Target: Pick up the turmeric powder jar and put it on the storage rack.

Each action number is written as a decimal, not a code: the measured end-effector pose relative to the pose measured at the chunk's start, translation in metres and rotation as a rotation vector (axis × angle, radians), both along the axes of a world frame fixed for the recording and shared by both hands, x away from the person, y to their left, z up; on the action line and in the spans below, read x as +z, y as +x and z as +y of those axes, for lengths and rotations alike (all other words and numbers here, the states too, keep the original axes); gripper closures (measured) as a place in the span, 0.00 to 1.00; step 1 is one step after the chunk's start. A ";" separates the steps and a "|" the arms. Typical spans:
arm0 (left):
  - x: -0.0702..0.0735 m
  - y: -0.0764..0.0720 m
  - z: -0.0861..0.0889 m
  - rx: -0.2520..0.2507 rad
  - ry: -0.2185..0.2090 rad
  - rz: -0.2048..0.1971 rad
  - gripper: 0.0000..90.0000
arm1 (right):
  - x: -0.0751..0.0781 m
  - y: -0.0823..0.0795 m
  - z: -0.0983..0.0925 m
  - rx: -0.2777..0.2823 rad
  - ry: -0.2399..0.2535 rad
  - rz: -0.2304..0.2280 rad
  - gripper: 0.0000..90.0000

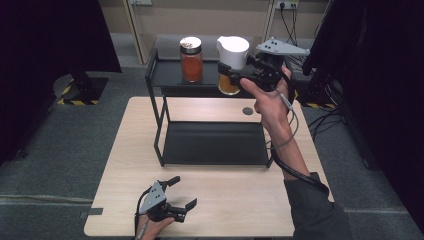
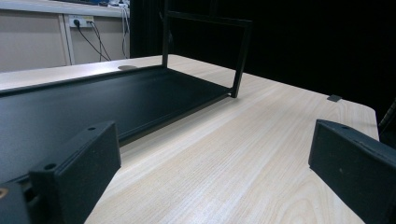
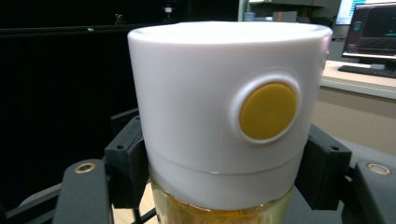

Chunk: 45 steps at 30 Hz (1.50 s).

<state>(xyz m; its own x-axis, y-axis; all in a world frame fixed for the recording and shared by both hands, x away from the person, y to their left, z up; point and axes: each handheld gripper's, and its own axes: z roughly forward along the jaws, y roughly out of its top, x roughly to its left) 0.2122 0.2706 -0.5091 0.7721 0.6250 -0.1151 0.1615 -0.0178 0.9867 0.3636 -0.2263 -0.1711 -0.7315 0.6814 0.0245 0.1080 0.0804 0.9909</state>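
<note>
Shelving: right tongs (image 1: 235, 75) clamp the white-lidded jar (image 1: 231, 62); left tongs (image 1: 182, 192) rest apart. Next, lower it beside the red jar (image 1: 191, 59).

Jar (image 1: 232, 62): white cap with a yellow round button, amber-yellow contents. Second jar (image 1: 191, 59): silvery lid, orange-red contents. Rack (image 1: 212, 142): matte black. Table (image 1: 235, 200): pale wood grain. Both grippers' jaws black, top plates grey. Sleeve (image 1: 315, 210): dark grey.

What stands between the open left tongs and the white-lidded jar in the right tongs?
In the high view, bare light wooden tabletop, then the black metal rack's lower shelf.
</note>
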 end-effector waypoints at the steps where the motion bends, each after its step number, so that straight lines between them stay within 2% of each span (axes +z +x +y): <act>1: 0.000 0.000 0.000 0.000 0.000 0.000 0.02 | 0.000 0.003 0.002 -0.006 -0.001 -0.001 0.34; 6: 0.000 0.000 0.000 -0.002 -0.001 0.000 0.02 | 0.000 0.015 0.010 -0.036 0.004 0.015 0.34; 20: 0.000 0.000 -0.001 -0.008 -0.002 0.002 0.02 | -0.002 0.036 0.030 -0.131 -0.015 0.000 0.34; 38: 0.000 0.000 -0.001 -0.010 -0.004 0.003 0.02 | -0.012 0.051 0.042 -0.181 -0.025 0.002 0.34; 45: 0.000 0.000 -0.001 -0.010 -0.002 0.004 0.02 | -0.016 0.053 0.046 -0.178 -0.028 -0.004 0.34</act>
<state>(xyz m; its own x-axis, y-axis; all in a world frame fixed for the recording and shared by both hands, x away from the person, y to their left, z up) 0.2120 0.2697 -0.5096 0.7780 0.6168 -0.1192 0.1651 -0.0177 0.9861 0.4166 -0.1802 -0.1873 -0.5995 0.8004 0.0010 0.1189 0.0879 0.9890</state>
